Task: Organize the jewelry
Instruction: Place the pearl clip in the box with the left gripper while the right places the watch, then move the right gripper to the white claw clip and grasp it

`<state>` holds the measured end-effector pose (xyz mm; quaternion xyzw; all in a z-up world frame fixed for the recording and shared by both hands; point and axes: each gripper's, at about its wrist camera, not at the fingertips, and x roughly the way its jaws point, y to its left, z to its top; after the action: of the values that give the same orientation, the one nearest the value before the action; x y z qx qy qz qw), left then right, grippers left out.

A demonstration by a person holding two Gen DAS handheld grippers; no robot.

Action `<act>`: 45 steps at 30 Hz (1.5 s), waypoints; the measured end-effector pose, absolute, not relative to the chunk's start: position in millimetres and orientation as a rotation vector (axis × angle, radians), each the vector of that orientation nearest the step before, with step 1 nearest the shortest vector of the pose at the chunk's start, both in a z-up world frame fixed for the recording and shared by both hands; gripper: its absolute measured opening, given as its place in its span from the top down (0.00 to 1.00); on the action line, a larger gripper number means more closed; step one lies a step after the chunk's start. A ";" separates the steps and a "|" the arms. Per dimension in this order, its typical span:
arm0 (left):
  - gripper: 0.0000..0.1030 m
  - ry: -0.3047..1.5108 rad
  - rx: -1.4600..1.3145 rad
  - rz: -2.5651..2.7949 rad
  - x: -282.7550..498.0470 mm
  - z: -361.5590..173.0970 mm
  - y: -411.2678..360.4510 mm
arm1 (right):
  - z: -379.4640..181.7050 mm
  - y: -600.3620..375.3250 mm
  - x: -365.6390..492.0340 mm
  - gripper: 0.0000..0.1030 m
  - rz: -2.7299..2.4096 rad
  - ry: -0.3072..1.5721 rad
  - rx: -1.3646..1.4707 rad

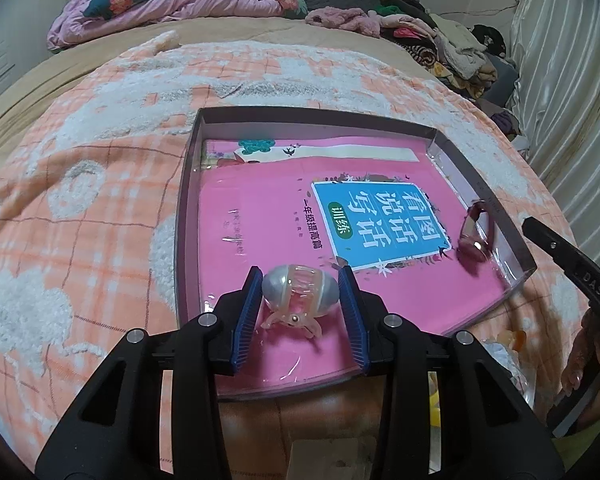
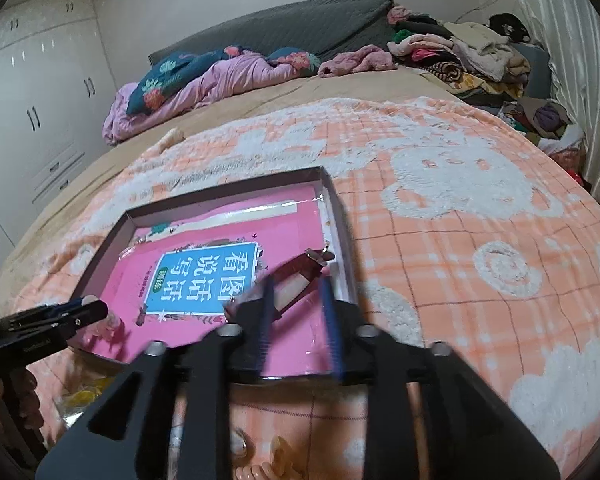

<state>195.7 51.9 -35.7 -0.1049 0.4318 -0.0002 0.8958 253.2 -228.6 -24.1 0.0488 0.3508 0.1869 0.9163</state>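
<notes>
A shallow box lined with a pink book lies on the bed. In the left wrist view my left gripper is open around a pearly pink hair claw clip that rests on the book; the fingers stand just apart from it. A dark red hair clip lies near the box's right wall. In the right wrist view my right gripper is open just above the box, with the red clip lying between and beyond its fingers. The left gripper shows at the left.
The box sits on an orange and white plaid blanket. A plastic bag with more small items lies at the near edge below the box. Piled clothes and bedding lie at the far end of the bed.
</notes>
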 end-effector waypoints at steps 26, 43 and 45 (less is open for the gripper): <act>0.09 0.744 -0.259 0.087 124.2 28.8 73.9 | 33.8 -245.1 163.4 0.20 0.468 0.598 0.126; 0.09 0.748 -0.241 0.062 90.5 34.0 61.8 | 33.0 -239.1 126.1 0.20 0.518 0.623 0.074; 0.09 0.753 -0.227 0.055 87.1 32.8 57.8 | 29.6 -237.9 121.9 0.20 0.524 0.633 0.062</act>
<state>87.1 57.8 32.8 -0.1105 0.3666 0.0267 0.9234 121.9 -237.9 29.6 0.0303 0.3076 0.2545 0.9163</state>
